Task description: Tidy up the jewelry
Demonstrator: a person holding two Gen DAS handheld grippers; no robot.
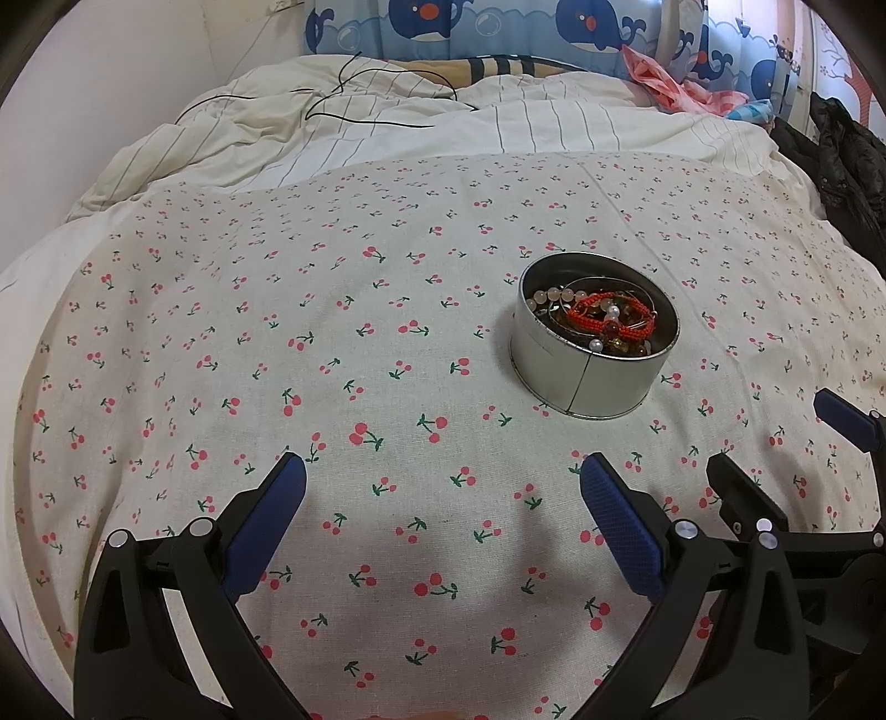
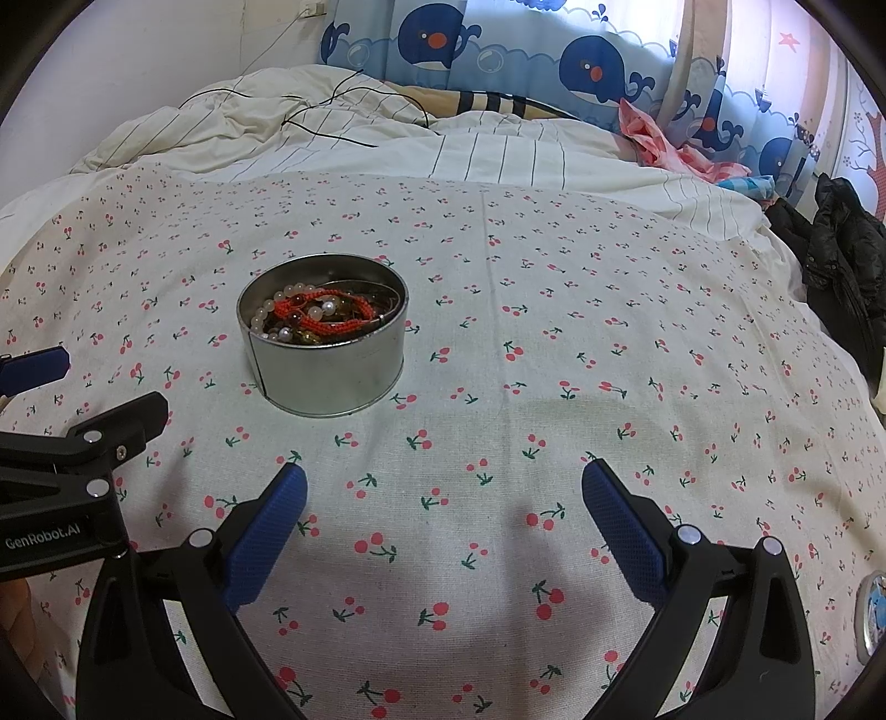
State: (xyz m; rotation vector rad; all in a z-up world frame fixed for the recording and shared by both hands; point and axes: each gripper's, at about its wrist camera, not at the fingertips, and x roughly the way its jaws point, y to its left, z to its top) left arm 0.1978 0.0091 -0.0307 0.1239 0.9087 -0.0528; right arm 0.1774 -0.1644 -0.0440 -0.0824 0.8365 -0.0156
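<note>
Bedroom setting: bed spread with a cherry cloth [image 1: 332, 343], striped quilt [image 1: 387, 127] and whale curtain [image 1: 498, 27] behind.

Left gripper [image 1: 443, 476]: fingers spread wide, nothing between them, held low over bare cloth. Tin lies ahead and to its right, well apart.

Right gripper [image 2: 444, 479]: fingers likewise spread, empty, over bare cloth. Tin lies ahead and to its left, well apart. The two grippers sit side by side, each showing at the edge of the other's view.

Tin [image 1: 587, 382]: round, metal, lidless, upright on the cloth. Contents: jewelry [image 1: 601, 321] in a tangled heap, comprising a red cord bracelet on top, pale bead strands, dark beads, and thin metal bangles.

Round disc [image 2: 870, 620]: at the right edge of the right view; possibly the lid, cannot tell.

Step in hand, by judgement: either the start or the end, since no piece lies outside the tin and neither gripper holds anything.

Next move, if sorting is to begin: one gripper steadies the tin wall; the other descends into the mouth and nips the red bracelet, lifting slowly, as the strands look interlocked and may drag others out.
</note>
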